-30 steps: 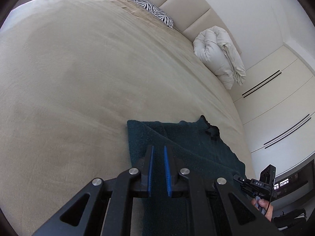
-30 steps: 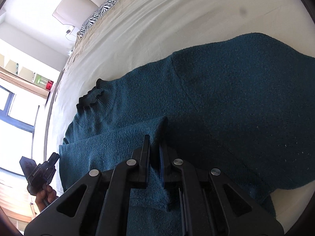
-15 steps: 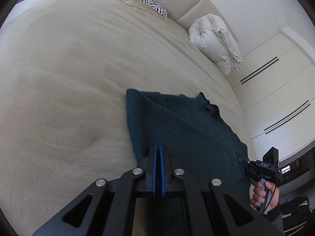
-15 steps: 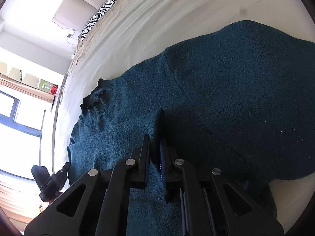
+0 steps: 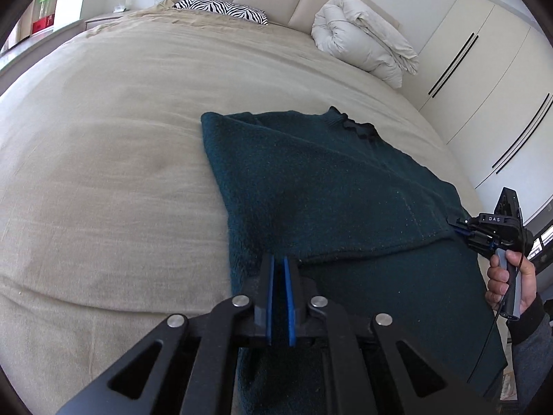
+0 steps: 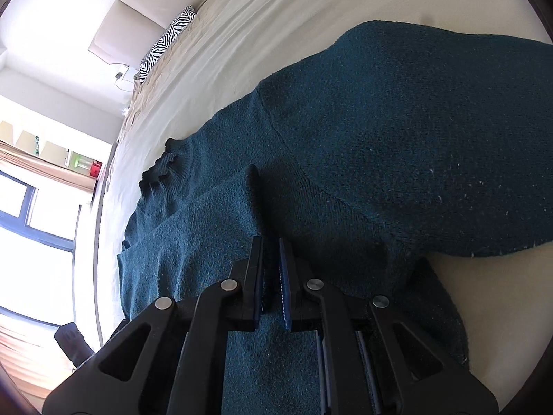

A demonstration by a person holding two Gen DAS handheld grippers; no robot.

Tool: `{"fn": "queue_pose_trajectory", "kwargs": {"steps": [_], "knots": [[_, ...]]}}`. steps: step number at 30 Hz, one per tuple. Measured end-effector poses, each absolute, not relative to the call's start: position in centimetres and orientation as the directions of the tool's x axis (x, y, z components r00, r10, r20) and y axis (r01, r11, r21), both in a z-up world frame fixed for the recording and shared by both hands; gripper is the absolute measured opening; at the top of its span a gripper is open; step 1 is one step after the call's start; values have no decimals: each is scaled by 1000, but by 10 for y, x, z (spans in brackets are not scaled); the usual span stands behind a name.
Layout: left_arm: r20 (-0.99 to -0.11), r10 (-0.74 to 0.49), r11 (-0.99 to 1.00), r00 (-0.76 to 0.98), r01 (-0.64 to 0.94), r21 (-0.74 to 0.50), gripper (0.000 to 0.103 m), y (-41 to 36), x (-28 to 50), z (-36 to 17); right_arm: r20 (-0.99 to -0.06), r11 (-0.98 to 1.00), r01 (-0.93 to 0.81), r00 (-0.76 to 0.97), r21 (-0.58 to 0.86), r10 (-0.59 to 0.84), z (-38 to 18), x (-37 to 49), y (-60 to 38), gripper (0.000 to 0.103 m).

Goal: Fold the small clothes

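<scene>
Pulled back along sweater (image 5: 328, 186); left gripper (image 5: 279, 266) nearly clenched (empty), right gripper (image 6: 271, 249) pinching knit. Could drag fold askew.

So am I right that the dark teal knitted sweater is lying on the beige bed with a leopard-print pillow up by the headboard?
Not quite: the pillow by the headboard is zebra-striped, black and white, not leopard-print, as the left wrist view shows. The rest holds: the dark teal knitted sweater lies on the beige bed.
</scene>
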State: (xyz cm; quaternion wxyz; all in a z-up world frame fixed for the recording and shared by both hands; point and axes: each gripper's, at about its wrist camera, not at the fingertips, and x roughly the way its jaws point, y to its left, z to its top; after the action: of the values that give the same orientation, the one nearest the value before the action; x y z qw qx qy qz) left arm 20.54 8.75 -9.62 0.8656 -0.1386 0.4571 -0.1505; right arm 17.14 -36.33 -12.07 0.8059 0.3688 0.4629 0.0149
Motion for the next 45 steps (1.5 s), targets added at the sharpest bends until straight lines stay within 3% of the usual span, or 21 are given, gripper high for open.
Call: {"fn": "queue_pose_trajectory", "kwargs": {"steps": [2, 4, 7, 9, 10, 16, 25, 26, 28, 29, 30, 34, 38, 39, 42, 45], "knots": [[-747, -368, 925, 554, 138, -354, 11, 82, 198, -87, -745, 732, 343, 580, 589, 328, -116, 164, -368, 8], [-730, -366, 927, 577, 161, -338, 27, 75, 187, -75, -739, 724, 361, 605, 588, 297, -109, 151, -379, 9], [-693, -391, 917, 606, 198, -345, 43, 63, 177, -58, -682, 684, 372, 687, 627, 252, -97, 116, -407, 32], [-668, -421, 903, 614, 218, -370, 48, 57, 174, -50, -644, 632, 400, 735, 664, 212, -93, 86, -434, 71], [-660, -435, 896, 612, 222, -385, 48, 53, 174, -47, -629, 603, 424, 759, 675, 170, -92, 69, -449, 73], [-632, -519, 846, 576, 242, -474, 48, 20, 177, -44, -605, 364, 547, 794, 754, 61, -118, -17, -546, 72], [-627, -602, 789, 495, 245, -563, 49, -23, 178, -54, -484, 69, 489, 872, 870, -74, -146, -49, -640, 69], [-629, -601, 790, 493, 245, -562, 50, -25, 178, -55, -484, 66, 490, 870, 869, -91, -147, -46, -647, 65], [-633, -603, 788, 485, 238, -568, 50, -27, 178, -57, -515, 74, 525, 849, 848, -115, -147, -40, -659, 43], [-631, -608, 783, 482, 233, -576, 50, -27, 178, -59, -537, 79, 547, 836, 834, -115, -148, -38, -666, 25], [-627, -614, 777, 479, 228, -586, 50, -25, 179, -60, -554, 83, 563, 825, 822, -114, -148, -36, -670, 19], [-612, -634, 753, 473, 195, -628, 50, -20, 184, -66, -568, 196, 589, 808, 784, -156, -118, -18, -665, 15], [-590, -655, 728, 472, 185, -660, 50, -17, 188, -66, -553, 461, 543, 823, 701, -130, -52, 23, -617, 10], [-582, -662, 720, 472, 187, -668, 51, -17, 189, -65, -556, 545, 517, 824, 660, -109, -35, 38, -596, 9], [-559, -685, 690, 467, 168, -704, 66, -15, 195, -67, -580, 788, 388, 813, 479, -48, 6, 86, -507, 9], [-524, -719, 640, 457, 143, -755, 69, -13, 202, -72, -641, 947, 220, 768, 232, -21, 16, 125, -397, 9]]}}
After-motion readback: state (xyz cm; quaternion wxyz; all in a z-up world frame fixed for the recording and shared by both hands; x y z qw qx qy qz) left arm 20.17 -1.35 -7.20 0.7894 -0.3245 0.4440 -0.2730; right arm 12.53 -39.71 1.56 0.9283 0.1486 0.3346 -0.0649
